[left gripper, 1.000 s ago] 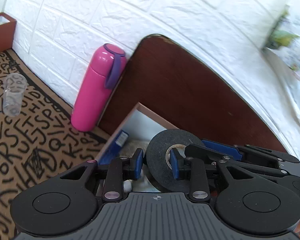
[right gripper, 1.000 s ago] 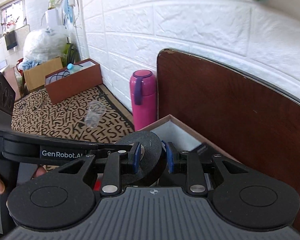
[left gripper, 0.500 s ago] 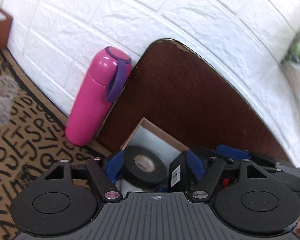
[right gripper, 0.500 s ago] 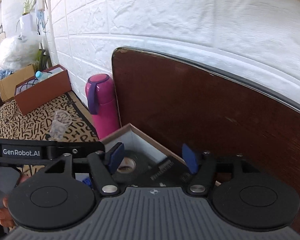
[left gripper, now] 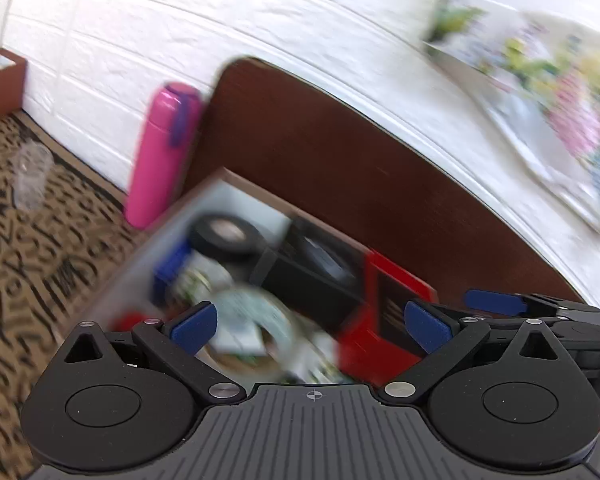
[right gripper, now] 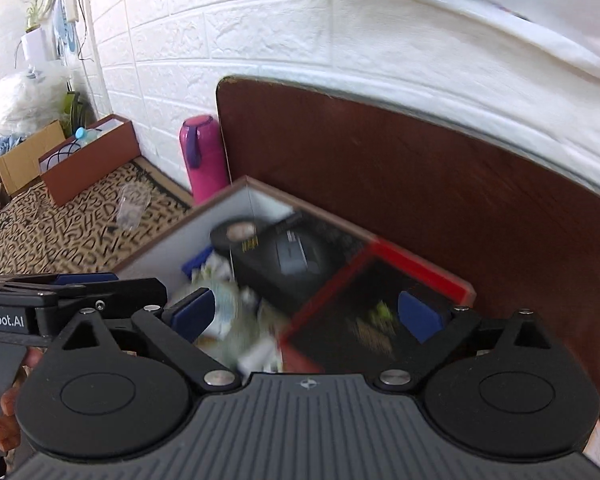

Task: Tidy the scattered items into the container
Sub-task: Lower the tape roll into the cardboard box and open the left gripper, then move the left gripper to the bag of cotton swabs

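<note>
The brown-rimmed, white-lined box (left gripper: 220,176) (right gripper: 246,182) stands on the floor against a dark board. A black tape roll (left gripper: 226,236) (right gripper: 236,234) lies in its far corner, beside a black carton (left gripper: 312,268) (right gripper: 296,256) and a red-and-black carton (left gripper: 384,304) (right gripper: 364,312). A clear tape roll (left gripper: 256,320) and small items lie near the front. My left gripper (left gripper: 308,326) is open and empty above the box. My right gripper (right gripper: 306,312) is open and empty above it too.
A pink flask (left gripper: 162,152) (right gripper: 204,156) stands against the white brick wall, left of the dark wooden board (left gripper: 360,168). A clear plastic cup (left gripper: 32,176) (right gripper: 132,204) stands on the letter-print mat. Another brown box (right gripper: 88,160) and a cardboard box sit further left.
Both grippers held the black tape roll one second ago. They opened, the roll dropped into the box, and both grippers have pulled up and back.
</note>
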Available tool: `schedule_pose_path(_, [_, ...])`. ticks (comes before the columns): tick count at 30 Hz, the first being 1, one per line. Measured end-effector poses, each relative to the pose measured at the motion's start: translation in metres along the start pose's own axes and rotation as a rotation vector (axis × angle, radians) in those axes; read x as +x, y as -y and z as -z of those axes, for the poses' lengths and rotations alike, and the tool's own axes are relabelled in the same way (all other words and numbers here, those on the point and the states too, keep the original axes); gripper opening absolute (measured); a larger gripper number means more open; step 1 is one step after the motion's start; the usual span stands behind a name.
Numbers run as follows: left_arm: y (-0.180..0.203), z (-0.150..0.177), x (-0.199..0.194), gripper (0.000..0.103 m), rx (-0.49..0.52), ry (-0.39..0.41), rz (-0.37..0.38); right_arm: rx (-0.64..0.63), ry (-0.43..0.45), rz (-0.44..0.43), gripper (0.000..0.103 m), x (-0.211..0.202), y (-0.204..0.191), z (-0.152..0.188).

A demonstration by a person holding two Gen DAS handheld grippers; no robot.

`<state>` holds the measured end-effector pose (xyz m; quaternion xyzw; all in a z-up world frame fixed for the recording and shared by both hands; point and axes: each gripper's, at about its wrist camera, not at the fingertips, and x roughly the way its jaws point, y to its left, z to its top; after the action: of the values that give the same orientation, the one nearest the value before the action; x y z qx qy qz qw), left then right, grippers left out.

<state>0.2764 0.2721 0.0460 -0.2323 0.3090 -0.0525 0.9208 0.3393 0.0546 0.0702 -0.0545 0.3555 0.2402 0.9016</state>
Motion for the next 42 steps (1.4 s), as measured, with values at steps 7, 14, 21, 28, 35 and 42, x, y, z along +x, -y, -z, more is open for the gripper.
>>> schedule_pose_path(7, [0.066,0.057,-0.035,0.103,0.076,0.001,0.072,0.055,-0.022,0.044,0.099,-0.075,0.027,0.052])
schedule_pose_path(14, [0.122,0.111,-0.051,0.103,0.154,-0.003,0.110,0.081,0.000,0.079,0.099,-0.136,0.055,0.103])
schedule_pose_path(21, [0.158,0.173,-0.048,0.103,0.219,-0.056,0.148,0.124,0.039,0.148,0.099,-0.171,0.076,0.168])
schedule_pose_path(28, [0.164,0.246,0.000,0.103,0.214,-0.249,0.182,0.270,0.022,0.285,0.099,-0.168,0.103,0.266])
schedule_pose_path(35, [0.169,0.275,0.027,0.103,0.224,-0.335,0.169,0.488,-0.005,0.350,0.099,-0.165,0.129,0.331])
schedule_pose_path(42, [0.188,0.295,0.044,0.094,0.293,-0.427,0.240,0.547,-0.010,0.308,0.094,-0.165,0.138,0.362])
